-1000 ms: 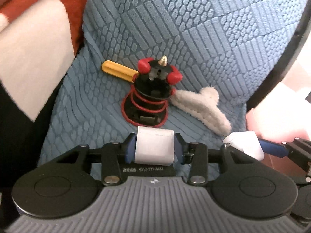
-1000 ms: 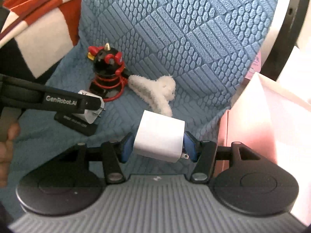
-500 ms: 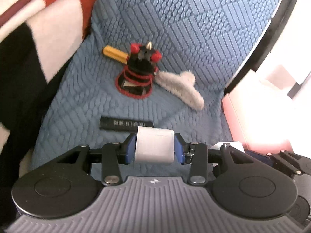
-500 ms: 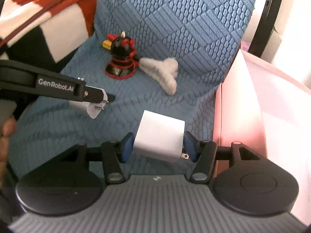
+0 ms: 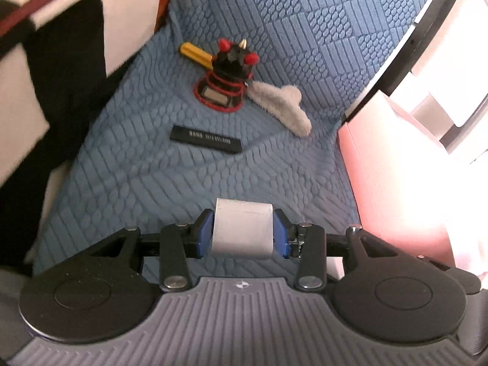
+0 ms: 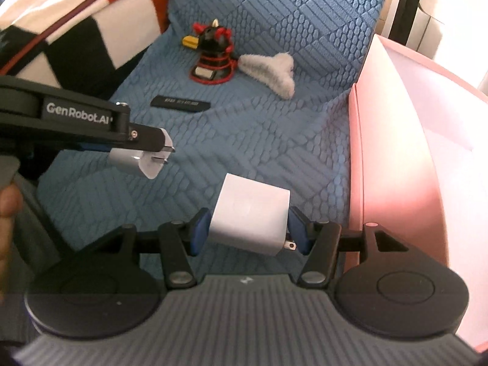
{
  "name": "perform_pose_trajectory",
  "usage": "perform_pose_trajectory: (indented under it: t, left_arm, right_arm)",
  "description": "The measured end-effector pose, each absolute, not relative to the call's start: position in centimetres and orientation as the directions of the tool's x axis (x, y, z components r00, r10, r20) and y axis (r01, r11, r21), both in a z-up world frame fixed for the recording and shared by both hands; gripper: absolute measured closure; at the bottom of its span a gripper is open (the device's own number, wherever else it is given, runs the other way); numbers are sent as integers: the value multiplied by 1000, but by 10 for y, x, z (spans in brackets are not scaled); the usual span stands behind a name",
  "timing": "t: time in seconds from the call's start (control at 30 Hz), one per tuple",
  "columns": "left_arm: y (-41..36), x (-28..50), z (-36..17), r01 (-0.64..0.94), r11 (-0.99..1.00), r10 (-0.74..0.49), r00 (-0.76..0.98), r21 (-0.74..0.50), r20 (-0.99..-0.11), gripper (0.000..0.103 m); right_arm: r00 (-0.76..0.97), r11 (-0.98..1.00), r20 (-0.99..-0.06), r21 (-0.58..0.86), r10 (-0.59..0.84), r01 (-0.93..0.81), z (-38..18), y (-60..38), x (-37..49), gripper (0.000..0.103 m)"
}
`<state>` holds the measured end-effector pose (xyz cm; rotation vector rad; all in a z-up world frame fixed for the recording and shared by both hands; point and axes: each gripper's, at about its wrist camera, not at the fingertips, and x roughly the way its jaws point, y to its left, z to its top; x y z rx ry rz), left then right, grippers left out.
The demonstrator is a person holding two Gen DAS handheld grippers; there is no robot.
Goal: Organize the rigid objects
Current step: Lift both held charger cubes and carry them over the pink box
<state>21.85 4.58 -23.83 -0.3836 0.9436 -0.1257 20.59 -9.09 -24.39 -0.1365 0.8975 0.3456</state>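
Observation:
My left gripper [image 5: 243,230] is shut on a white plug adapter [image 5: 242,228], held above the blue textured seat; it also shows in the right wrist view [image 6: 143,160]. My right gripper [image 6: 248,228] is shut on a second white charger cube [image 6: 250,218] with metal prongs, next to the pink box [image 6: 396,140]. Farther back on the seat lie a black bar [image 5: 206,139], a black-and-red tripod mount [image 5: 224,80], a yellow-handled tool [image 5: 195,52] and a fluffy white hair clip [image 5: 282,106].
The pink open box [image 5: 381,183] stands right of the seat. A red, white and black blanket [image 6: 61,24] lies at the left. The seat back rises behind the objects, with a black frame [image 5: 405,45] at the right.
Both grippers have pulled back and up from the far objects, each still holding its white adapter. The black bar has come into view on the seat.

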Motion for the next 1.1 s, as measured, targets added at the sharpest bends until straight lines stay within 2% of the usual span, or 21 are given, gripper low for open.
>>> perform_pose_trajectory:
  t: [0.13, 0.23, 0.47, 0.5, 0.57, 0.6, 0.7, 1.1]
  left_arm:
    - [40, 225, -247, -56, 924, -285, 563, -379, -776, 55]
    - [38, 231, -250, -57, 930, -274, 554, -363, -786, 55]
    - [40, 236, -253, -66, 927, -274, 550, -368, -789, 55]
    - [39, 236, -252, -64, 926, -277, 551, -371, -787, 55]
    - [37, 238, -252, -54, 928, -278, 554, -368, -785, 55]
    - [36, 238, -251, -51, 931, -273, 556, -360, -785, 55]
    - [33, 239, -249, -40, 936, -268, 563, -350, -782, 55]
    - [45, 234, -211, -46, 922, -273, 627, -384, -730, 55]
  right_arm:
    - [550, 940, -807, 14, 212, -341, -253, -91, 210, 46]
    - [575, 937, -787, 12, 225, -350, -254, -91, 213, 40]
    - [539, 943, -810, 50, 231, -329, -264, -90, 220, 39]
    - [542, 946, -807, 62, 236, -319, -263, -91, 221, 39]
    - [547, 951, -803, 77, 237, -299, -263, -93, 222, 49]
    - [549, 955, -803, 82, 233, -285, -262, -95, 223, 50]
    - [543, 962, -805, 119, 240, -247, -258, -101, 224, 50]
    - [632, 964, -737, 110, 241, -240, -211, -106, 225, 50]
